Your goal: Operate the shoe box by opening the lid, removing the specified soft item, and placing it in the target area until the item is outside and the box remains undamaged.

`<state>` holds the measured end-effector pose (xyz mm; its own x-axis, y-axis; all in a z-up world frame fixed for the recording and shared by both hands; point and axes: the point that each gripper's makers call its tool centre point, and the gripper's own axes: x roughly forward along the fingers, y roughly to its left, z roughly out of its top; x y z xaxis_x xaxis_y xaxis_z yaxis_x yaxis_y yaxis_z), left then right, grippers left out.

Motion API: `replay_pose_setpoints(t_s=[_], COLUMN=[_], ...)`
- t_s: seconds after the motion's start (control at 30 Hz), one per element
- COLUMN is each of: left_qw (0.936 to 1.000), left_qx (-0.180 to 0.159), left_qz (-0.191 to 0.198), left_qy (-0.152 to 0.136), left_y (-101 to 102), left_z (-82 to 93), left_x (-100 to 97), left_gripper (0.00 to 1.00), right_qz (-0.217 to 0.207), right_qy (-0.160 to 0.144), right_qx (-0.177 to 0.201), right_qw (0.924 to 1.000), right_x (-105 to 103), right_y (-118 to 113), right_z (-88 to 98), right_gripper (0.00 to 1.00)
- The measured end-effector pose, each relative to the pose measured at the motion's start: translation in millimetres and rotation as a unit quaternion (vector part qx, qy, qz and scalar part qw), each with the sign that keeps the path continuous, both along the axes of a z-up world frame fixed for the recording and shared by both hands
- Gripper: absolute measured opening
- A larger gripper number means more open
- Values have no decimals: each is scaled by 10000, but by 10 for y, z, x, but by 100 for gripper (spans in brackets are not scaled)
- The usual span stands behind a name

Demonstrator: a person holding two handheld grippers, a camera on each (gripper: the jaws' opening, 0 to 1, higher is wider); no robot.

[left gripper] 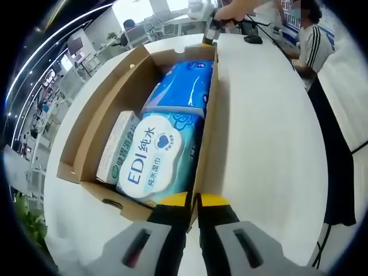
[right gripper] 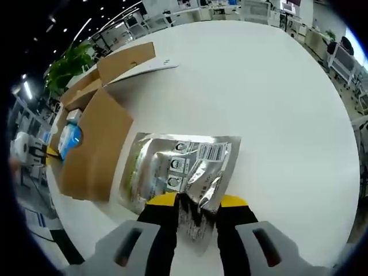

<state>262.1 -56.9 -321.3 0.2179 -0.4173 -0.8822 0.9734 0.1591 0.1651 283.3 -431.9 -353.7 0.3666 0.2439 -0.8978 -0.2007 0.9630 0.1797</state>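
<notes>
Close in, the left gripper (left gripper: 193, 201) had its yellow-tipped jaws nearly together, pinched on the near wall of the cardboard shoe box (left gripper: 208, 121), the thin brown edge running up between them. Inside the open box lay a white and blue pack of wet wipes (left gripper: 154, 158) nearest the jaws, a slim pale carton (left gripper: 117, 146) along its side, and a blue soft pack (left gripper: 183, 85) at the far end. The box sat on a broad white table (left gripper: 264, 132). Beyond the far corner of the box, another gripper with a yellow tip (left gripper: 210, 34) came in, and a person in a striped top (left gripper: 313, 43) sat at the table's far edge. Rows of desks and bright ceiling light strips filled the room beyond.

From the right gripper view, the right gripper (right gripper: 195, 201) was closed on the near edge of a silver foil pouch (right gripper: 184, 169), the crinkled foil bunched between its jaws. The pouch lay flat on the white tabletop, outside the box and just beside its outer wall, with printed labels and a barcode facing up. The shoe box stood to the left there, its lid flap (right gripper: 129, 60) folded outward away from the opening, a glimpse of blue packaging inside. The table was bare white past the pouch. A green potted plant (right gripper: 69, 66) stood behind the box, and office desks and chairs ringed the room's far side.
</notes>
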Motion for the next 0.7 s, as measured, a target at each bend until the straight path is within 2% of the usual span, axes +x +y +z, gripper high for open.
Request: replay_pose_setpoints(t_s=[0.13,0.17,0.2,0.27,0.3,0.33,0.4,0.43,0.47,0.5,0.53,0.6,0.7], left_qw=[10000,10000,10000,10000,10000,10000,10000,10000,10000,10000,10000,10000,10000], left_qx=[-3,9,12,14,13,10,7,5,3,5,5,6,15], left_qz=[36,26,18,14,10,4,-2,-7,-5,-9,-7,-1,9], left_qy=[13,25,26,24,20,18,15,10,9,8,10,7,7], left_y=[6,10,10,10,10,10,9,8,9,10,10,9,10], left_z=[1,1,2,4,5,6,8,9,9,10,10,10,8], left_x=[-5,-6,-5,-5,-5,-4,-2,-3,-1,0,1,0,0], left_gripper=[4,4,4,4,4,4,4,4,4,4,4,4,4], right_qz=[-196,31,73,181,180,185,256,276,308,263,233,273,382], right_qy=[-3,-135,-186,-578,-641,-943,-923,-1215,-1298,-1365,-1325,-1496,-1602], right_qx=[94,-355,-489,-631,-605,-283,-339,-488,-401,-237,-300,-390,-577], right_qw=[9998,9993,9986,9962,9959,9950,9948,9910,9903,9900,9905,9876,9847], right_x=[-41,-54,-53,6,14,54,15,60,68,58,25,54,169], right_y=[-34,-118,-149,-141,-124,17,39,50,93,173,194,228,190], right_z=[-24,5,26,132,152,227,237,273,284,287,266,246,122], right_gripper=[29,29,29,29,30,32,35,34,34,36,37,39,52])
